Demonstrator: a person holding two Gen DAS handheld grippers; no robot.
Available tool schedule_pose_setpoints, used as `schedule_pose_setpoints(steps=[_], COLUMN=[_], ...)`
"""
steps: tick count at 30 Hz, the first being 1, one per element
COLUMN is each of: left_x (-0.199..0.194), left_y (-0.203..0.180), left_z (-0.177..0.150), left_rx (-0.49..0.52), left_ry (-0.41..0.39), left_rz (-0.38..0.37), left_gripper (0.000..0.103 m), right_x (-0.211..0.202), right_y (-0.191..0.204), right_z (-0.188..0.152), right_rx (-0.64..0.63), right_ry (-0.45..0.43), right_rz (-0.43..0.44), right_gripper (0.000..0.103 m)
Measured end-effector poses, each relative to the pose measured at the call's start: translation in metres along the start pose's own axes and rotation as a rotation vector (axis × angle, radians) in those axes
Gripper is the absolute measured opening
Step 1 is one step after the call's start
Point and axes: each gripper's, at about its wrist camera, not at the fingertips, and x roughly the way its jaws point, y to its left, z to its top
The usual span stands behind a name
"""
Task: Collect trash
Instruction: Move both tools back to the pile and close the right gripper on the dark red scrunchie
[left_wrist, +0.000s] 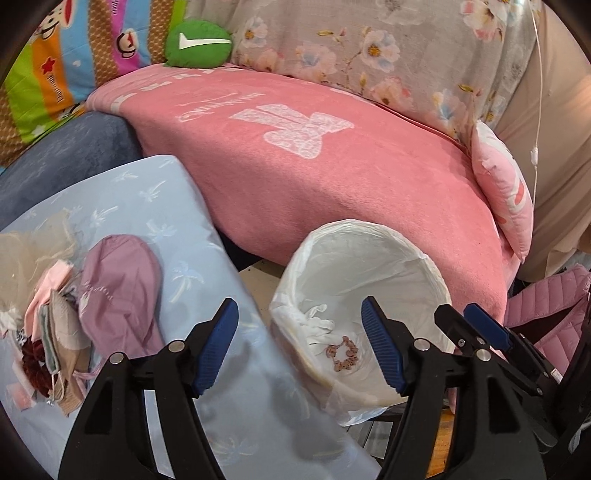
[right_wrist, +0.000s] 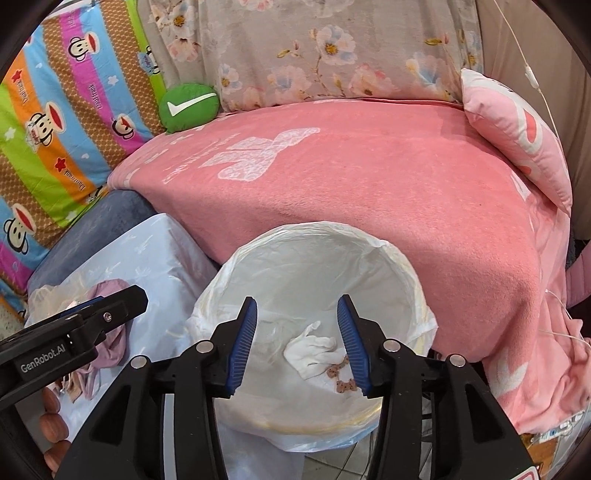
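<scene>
A round bin lined with a white plastic bag (left_wrist: 369, 236) (right_wrist: 321, 230) stands on the floor against the pink bed. Inside lie a crumpled white tissue (left_wrist: 314, 325) (right_wrist: 310, 350) and a small brown beaded ring (left_wrist: 345, 354) (right_wrist: 341, 376). My right gripper (right_wrist: 297, 345) is open and empty above the bin's mouth. My left gripper (left_wrist: 299, 347) is open and empty, over the bin's left edge and the blue surface. A pile of scraps (left_wrist: 55, 332), cloth bits, a mauve pouch (left_wrist: 118, 288) and a dark red piece, lies on the light blue surface at left.
A pink blanket (left_wrist: 332, 177) covers the bed behind the bin, with a pink pillow (left_wrist: 506, 188), a floral quilt (left_wrist: 369, 48) and a green cushion (left_wrist: 197, 44). The light blue cloth-covered surface (left_wrist: 177, 221) is left of the bin. The right gripper's body (left_wrist: 491, 332) shows at right.
</scene>
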Motion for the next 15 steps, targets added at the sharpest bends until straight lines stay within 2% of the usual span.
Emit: schedule_pose_setpoints(steps=[9,13,15], left_x=[-0.02,-0.033,-0.038], left_y=[0.04,0.062,0.072], left_z=[-0.012,-0.018,-0.021], left_rx=[-0.084,-0.122,-0.141], left_ry=[-0.02,-0.048,-0.057], left_rz=[0.054,0.098,0.112], left_gripper=[0.067,0.075,0.076], right_x=[-0.007,-0.009,-0.011], right_y=[0.042,0.062,0.072], right_z=[-0.011,-0.015,-0.017], right_rx=[-0.071,-0.097,-0.112], right_ry=[0.012,0.022,0.025], right_rz=[0.054,0.079,0.093], right_gripper=[0.049,0.05,0.05])
